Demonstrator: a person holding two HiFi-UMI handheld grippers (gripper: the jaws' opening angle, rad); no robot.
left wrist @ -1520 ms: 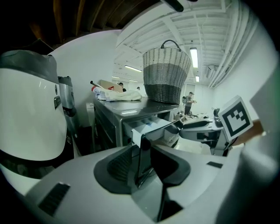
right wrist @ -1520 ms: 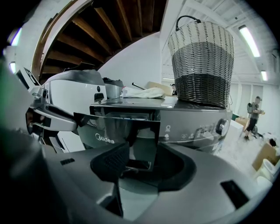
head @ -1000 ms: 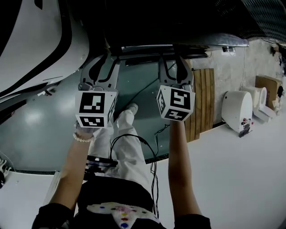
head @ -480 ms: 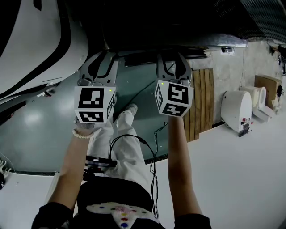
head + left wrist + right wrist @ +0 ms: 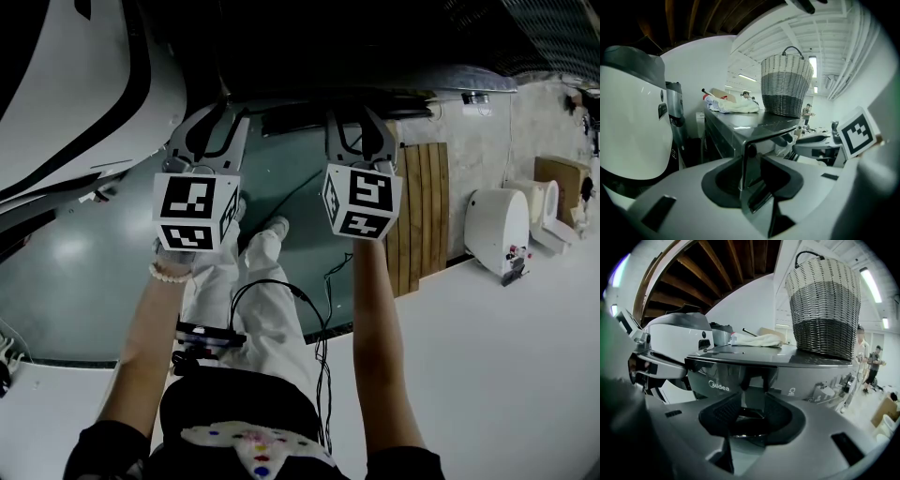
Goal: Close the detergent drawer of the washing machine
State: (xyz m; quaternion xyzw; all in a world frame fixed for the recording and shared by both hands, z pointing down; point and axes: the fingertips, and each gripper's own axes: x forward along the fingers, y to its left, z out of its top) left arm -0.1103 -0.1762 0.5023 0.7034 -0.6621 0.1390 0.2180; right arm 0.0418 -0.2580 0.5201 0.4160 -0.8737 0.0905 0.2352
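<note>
Both tools are sitting slightly further toward 12 o'clock in the head view than a second ago, and both have just been narrowing their jaws. The detergent drawer (image 5: 717,380) is sitting at the top front of the washing machine (image 5: 811,376), looking nearly home. The closing push seems to be finishing. The next move is calling for an even shove toward 12 o'clock until the front lies flush. The drawer's long axis is running 9 to 3 o'clock across the machine, its face pointing toward 6 o'clock. The left tool (image 5: 217,117) is standing spread, the front's end edge between its pads, unpinched. The right tool (image 5: 356,120) is standing spread and empty, facing the branded panel. A wicker basket (image 5: 825,305) and a cloth (image 5: 757,339) are resting on the machine's top.
</note>
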